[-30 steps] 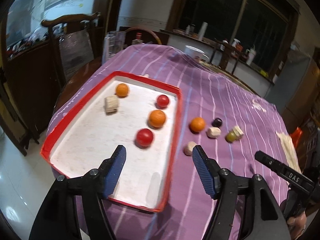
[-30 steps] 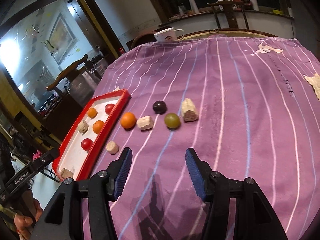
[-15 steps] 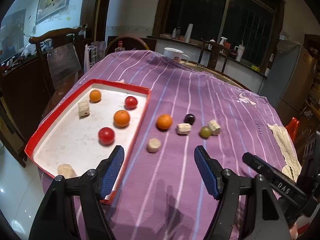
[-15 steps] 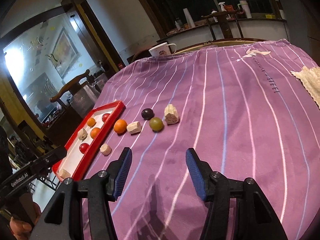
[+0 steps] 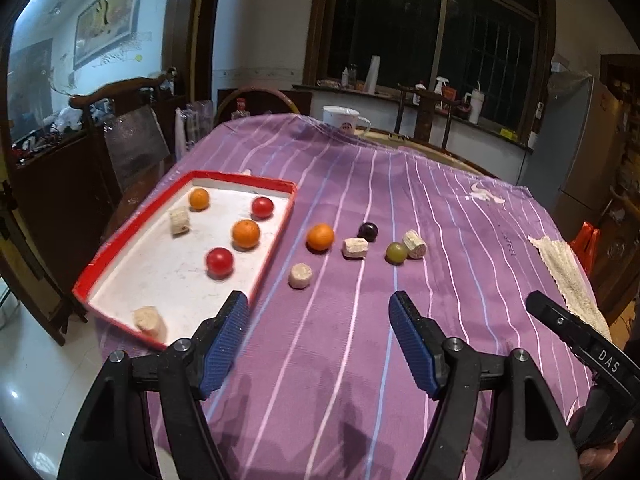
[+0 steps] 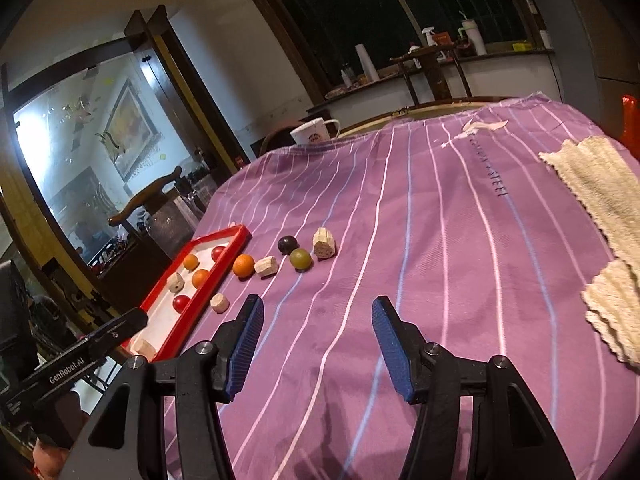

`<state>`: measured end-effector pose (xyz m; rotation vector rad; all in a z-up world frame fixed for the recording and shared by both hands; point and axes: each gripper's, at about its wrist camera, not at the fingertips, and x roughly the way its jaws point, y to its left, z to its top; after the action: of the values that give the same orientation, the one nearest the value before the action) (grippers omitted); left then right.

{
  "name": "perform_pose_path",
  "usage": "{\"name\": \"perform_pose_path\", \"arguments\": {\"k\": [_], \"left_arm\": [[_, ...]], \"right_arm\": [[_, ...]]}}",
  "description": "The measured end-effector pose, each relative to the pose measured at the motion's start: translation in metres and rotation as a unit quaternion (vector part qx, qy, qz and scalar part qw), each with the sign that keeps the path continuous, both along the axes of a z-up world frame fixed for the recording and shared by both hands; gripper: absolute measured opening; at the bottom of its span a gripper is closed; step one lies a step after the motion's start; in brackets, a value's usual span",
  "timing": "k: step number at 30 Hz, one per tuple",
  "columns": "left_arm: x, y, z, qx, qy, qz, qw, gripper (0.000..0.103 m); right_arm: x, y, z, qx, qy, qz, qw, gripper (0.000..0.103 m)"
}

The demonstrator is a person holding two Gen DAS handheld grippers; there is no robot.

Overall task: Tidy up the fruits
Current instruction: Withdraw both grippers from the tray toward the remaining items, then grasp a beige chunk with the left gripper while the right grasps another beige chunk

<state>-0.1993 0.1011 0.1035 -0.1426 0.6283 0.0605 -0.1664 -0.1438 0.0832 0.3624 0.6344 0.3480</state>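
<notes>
"GenRobot.AI" on left gripper's handle point(image 6: 68, 364); "DAS" on right gripper's handle point(image 5: 608, 360); "STEEL" on purple tablecloth point(image 6: 497, 182).

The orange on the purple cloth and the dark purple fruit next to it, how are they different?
The orange is bright and clearly bigger; the dark purple fruit is almost black and smaller. The orange lies nearest the red tray, while the dark fruit sits farther right, beyond a pale chunk. Both are round, rest on the striped cloth, and are still outside the tray.
</notes>
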Motion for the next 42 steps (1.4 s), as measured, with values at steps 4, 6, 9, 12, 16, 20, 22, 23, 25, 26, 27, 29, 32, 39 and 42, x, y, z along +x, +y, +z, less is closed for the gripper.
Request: {"name": "perform_pose_path", "arguments": {"k": [4,6,9,12,16,20,22,23,25,26,27,29,32,39,42], "left_arm": [[-0.016,0.01,0.012,-0.003,-0.02,0.008,0.9998,0.08],[-0.021,0.015,0.018,-0.001,-0.03,0.009,0.9995,0.08],[-0.023,0.019,0.026,0.001,-0.037,0.004,0.9993,0.08],[-0.026,0.024,0.033,0.011,-0.05,0.002,0.9987,0.086],[-0.014,0.026,0.028,0.021,-0.046,-0.006,0.9987,0.087],[0.011,0.023,0.015,0.013,-0.02,-0.034,0.9991,0.087],[0.026,0.02,0.007,0.01,-0.004,-0.047,0.9988,0.087],[0.034,0.017,0.003,0.013,0.003,-0.055,0.9984,0.087],[0.05,0.009,-0.004,0.021,0.016,-0.076,0.9968,0.086],[0.06,0.004,-0.008,0.024,0.021,-0.09,0.9954,0.082],[0.069,-0.001,-0.01,0.025,0.025,-0.102,0.9941,0.075],[0.09,-0.01,-0.015,0.027,0.039,-0.126,0.991,0.062],[0.124,-0.02,-0.026,0.021,0.066,-0.143,0.9873,0.05],[0.177,-0.032,-0.049,0.014,0.111,-0.157,0.9813,0.05],[0.187,-0.036,-0.058,0.018,0.122,-0.161,0.9793,0.05]], "right_arm": [[-0.014,0.003,0.015,-0.031,-0.015,0.007,0.999,0.062],[-0.019,0.008,0.024,-0.054,-0.025,0.01,0.998,0.062],[-0.025,0.012,0.036,-0.081,-0.034,0.007,0.996,0.063],[-0.02,0.015,0.049,-0.102,-0.035,0.011,0.994,0.063],[0.0,0.028,0.054,-0.132,-0.026,0.028,0.99,0.067],[0.038,0.043,0.036,-0.153,0.002,0.055,0.987,0.066],[0.06,0.048,0.023,-0.159,0.022,0.07,0.985,0.066],[0.068,0.048,0.018,-0.159,0.03,0.075,0.984,0.066],[0.088,0.049,0.008,-0.158,0.046,0.077,0.983,0.065],[0.097,0.048,0.005,-0.155,0.052,0.077,0.984,0.065],[0.106,0.048,0.002,-0.15,0.058,0.077,0.984,0.065],[0.127,0.049,-0.001,-0.134,0.068,0.075,0.986,0.064],[0.158,0.054,-0.006,-0.119,0.079,0.074,0.987,0.062],[0.198,0.074,-0.026,-0.14,0.103,0.093,0.98,0.055],[0.202,0.08,-0.036,-0.157,0.109,0.1,0.977,0.054]]}}
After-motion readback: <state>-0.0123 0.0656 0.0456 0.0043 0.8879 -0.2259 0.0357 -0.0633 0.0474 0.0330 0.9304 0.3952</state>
